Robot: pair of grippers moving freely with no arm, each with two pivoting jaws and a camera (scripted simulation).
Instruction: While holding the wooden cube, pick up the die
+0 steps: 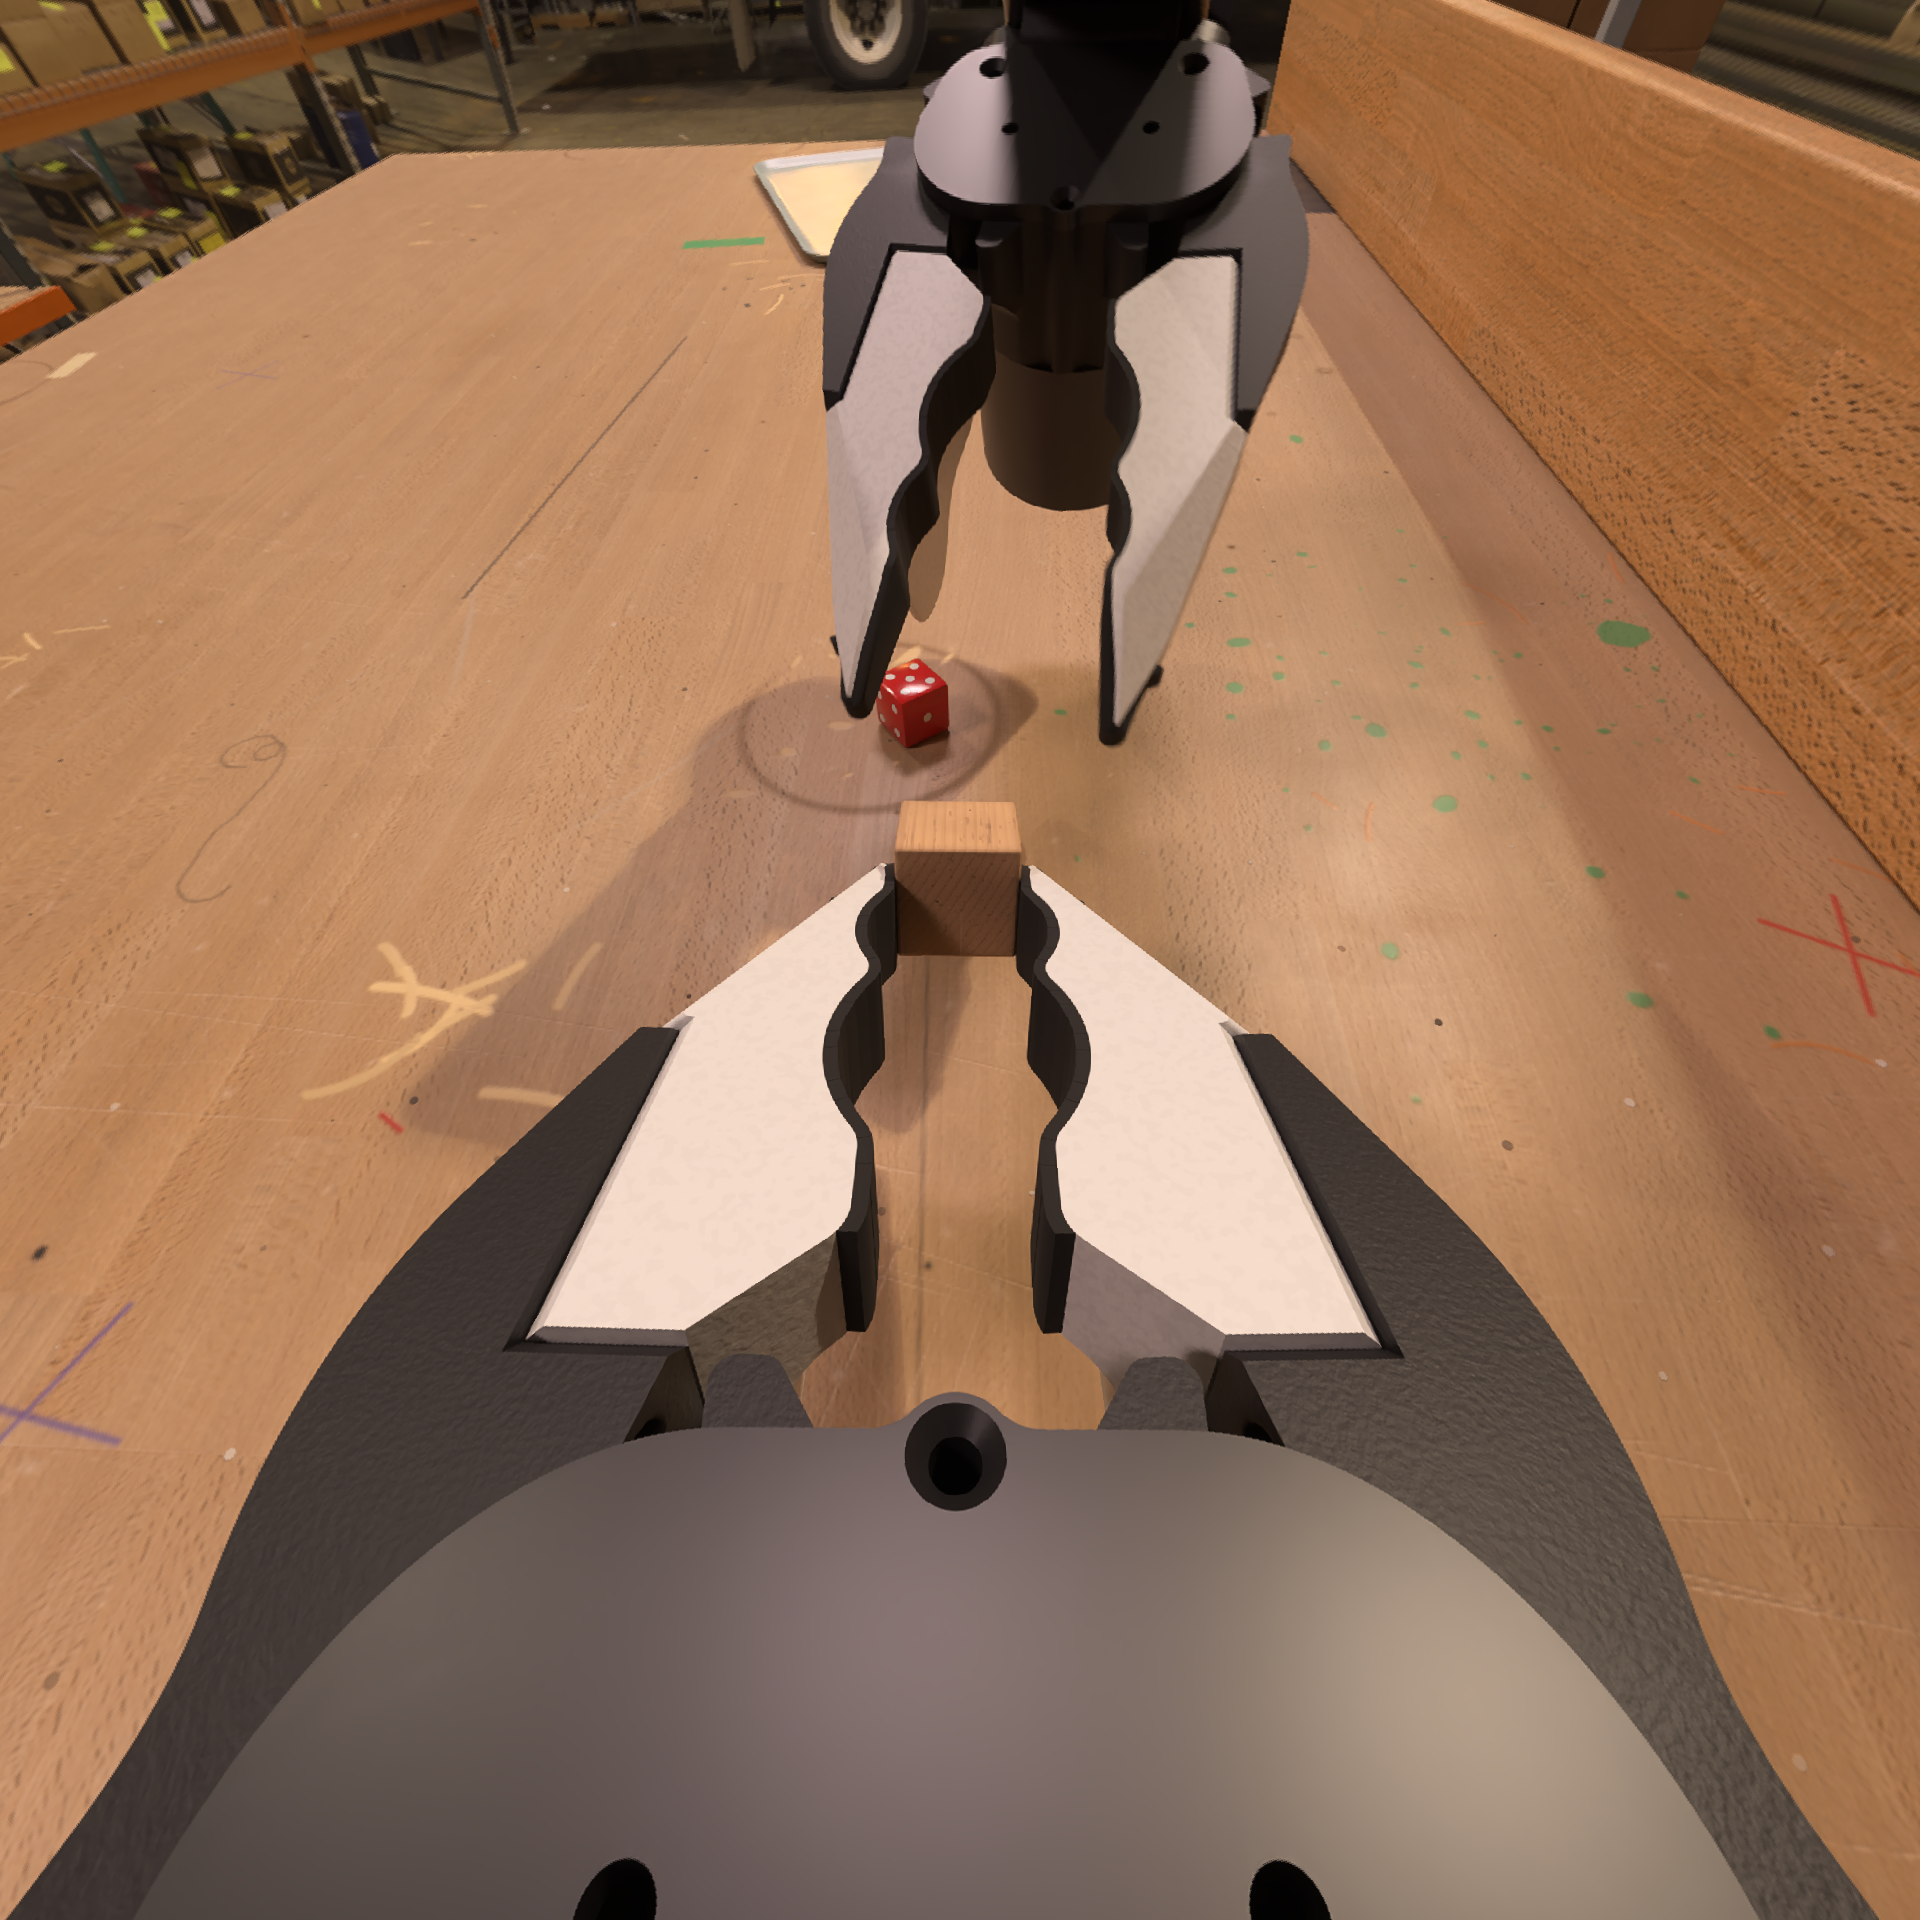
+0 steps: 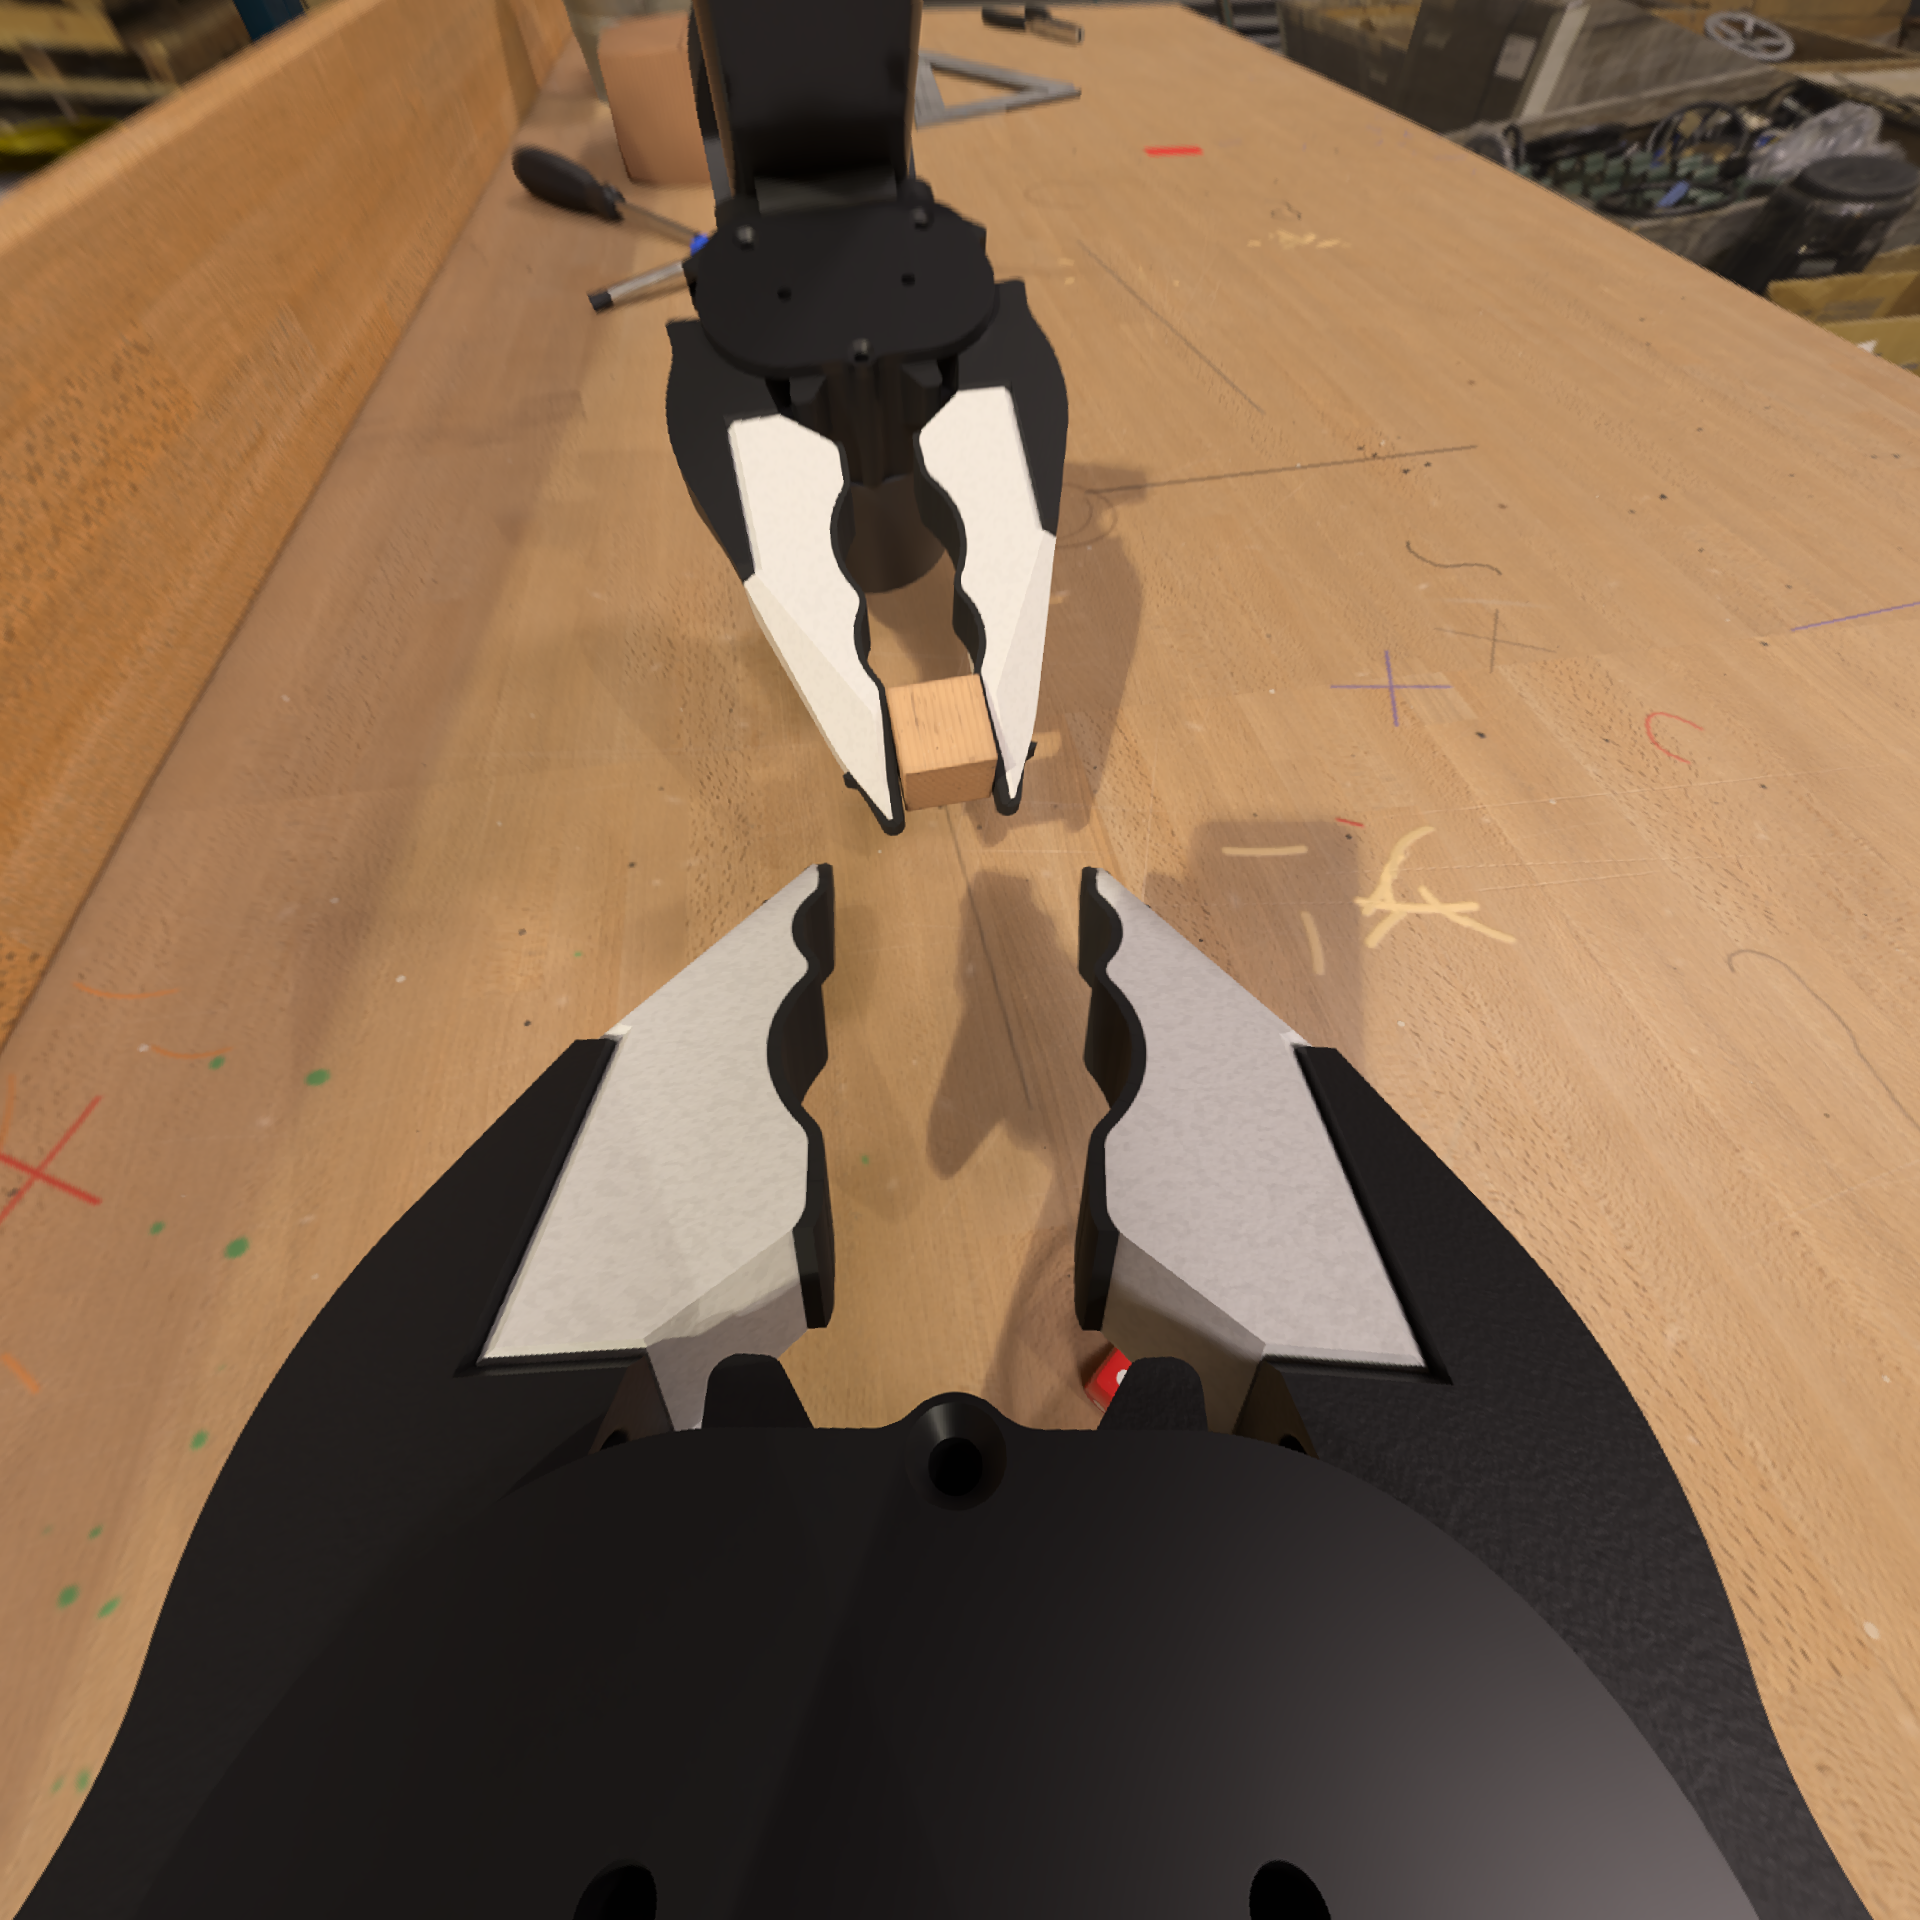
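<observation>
holding the small wooden cube [image 1: 956, 883] clamped, the left gripper [image 1: 956, 878] waits; the right gripper [image 1: 982, 722], jaws apart, straddles the red white-dotted die [image 1: 912, 702] on the bench [image 1: 416, 623] — next, centre and close.

We see a matt wooden table [image 1: 416, 520], its grain scuffed with paint specks and scratches; the wooden cube [image 1: 956, 894] at frame centre looks pale, smooth and unvarnished; the die [image 1: 912, 704] above it is glossy red plastic; the left gripper [image 1: 956, 883] has rough black plastic shells and matt white panels; the tray [image 1: 816, 192] at the top looks like dull metal.
</observation>
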